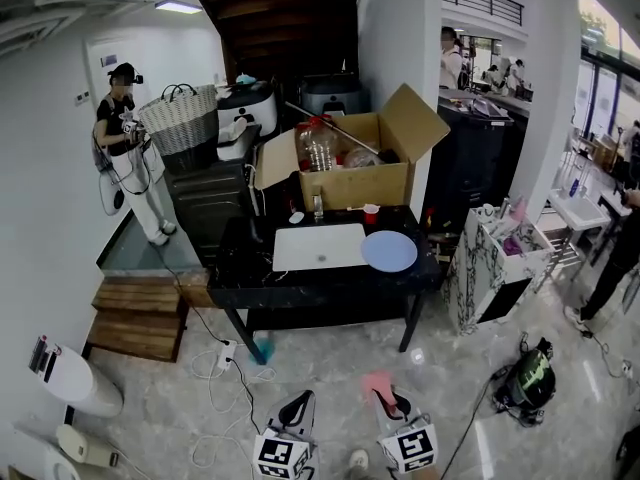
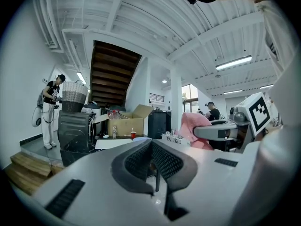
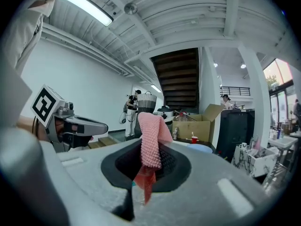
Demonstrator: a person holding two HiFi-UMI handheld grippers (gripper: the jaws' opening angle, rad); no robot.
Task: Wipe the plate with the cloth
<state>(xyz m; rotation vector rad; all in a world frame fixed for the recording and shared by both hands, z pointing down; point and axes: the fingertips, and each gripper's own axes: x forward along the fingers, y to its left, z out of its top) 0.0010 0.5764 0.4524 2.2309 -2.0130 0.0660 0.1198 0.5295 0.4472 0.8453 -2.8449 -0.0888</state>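
A round blue plate lies at the right end of a black table, well ahead of both grippers; it shows small and far off in the right gripper view. My right gripper is shut on a pink cloth low in the head view. That cloth sticks up and hangs down between the jaws of the right gripper. Beside it, my left gripper is shut with nothing in it. In the left gripper view the cloth is at the right.
A white basin, a red cup and an open cardboard box share the table. Cables and a power strip lie on the floor ahead. Wooden steps stand left, a patterned bin right. A person stands far back left.
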